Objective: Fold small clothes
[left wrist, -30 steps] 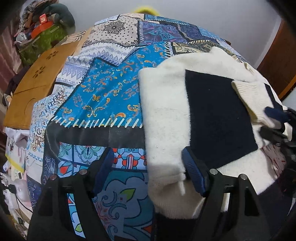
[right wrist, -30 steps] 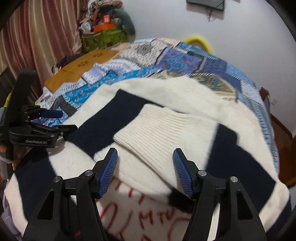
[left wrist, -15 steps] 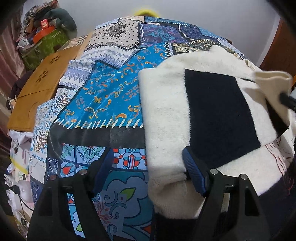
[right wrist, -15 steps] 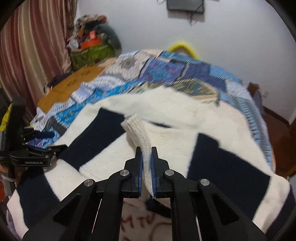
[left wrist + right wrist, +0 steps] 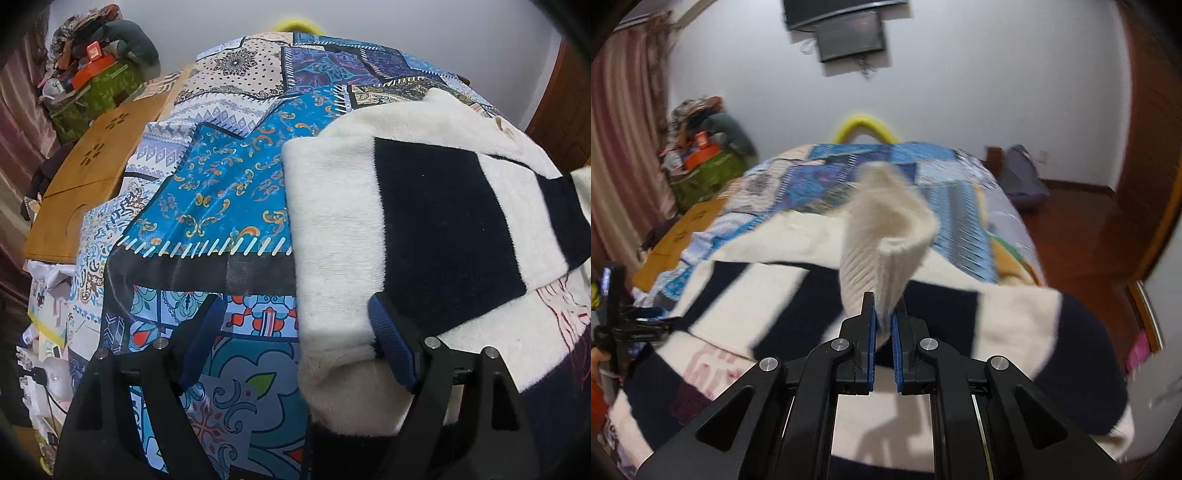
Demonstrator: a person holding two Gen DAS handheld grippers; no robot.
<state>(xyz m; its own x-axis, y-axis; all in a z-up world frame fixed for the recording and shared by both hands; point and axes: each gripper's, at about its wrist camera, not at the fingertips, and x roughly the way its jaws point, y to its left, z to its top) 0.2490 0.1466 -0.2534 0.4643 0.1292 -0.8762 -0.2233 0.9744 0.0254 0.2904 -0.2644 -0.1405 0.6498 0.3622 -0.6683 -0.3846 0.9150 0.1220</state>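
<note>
A cream and navy striped sweater [image 5: 424,229] lies on a patchwork bedspread [image 5: 229,184]; it also shows in the right wrist view [image 5: 768,295]. My right gripper [image 5: 882,325] is shut on the sweater's ribbed cream cuff [image 5: 886,243] and holds it lifted above the body of the sweater. My left gripper [image 5: 295,339] is open at the sweater's near left edge, with the folded cream edge between its blue-padded fingers [image 5: 391,343]. The left gripper also appears at the left edge of the right wrist view [image 5: 631,325].
A wooden board [image 5: 92,173] lies on the bed's left side. A pile of clothes and a green bag [image 5: 96,85] stand at the far left. A wall screen [image 5: 849,33], a wooden door [image 5: 1148,155] and a grey bag [image 5: 1019,177] on the floor are to the right.
My right gripper closed on the cuff and lifted it up off the sweater, pulling the sleeve to the right. My left gripper stayed open in place.
</note>
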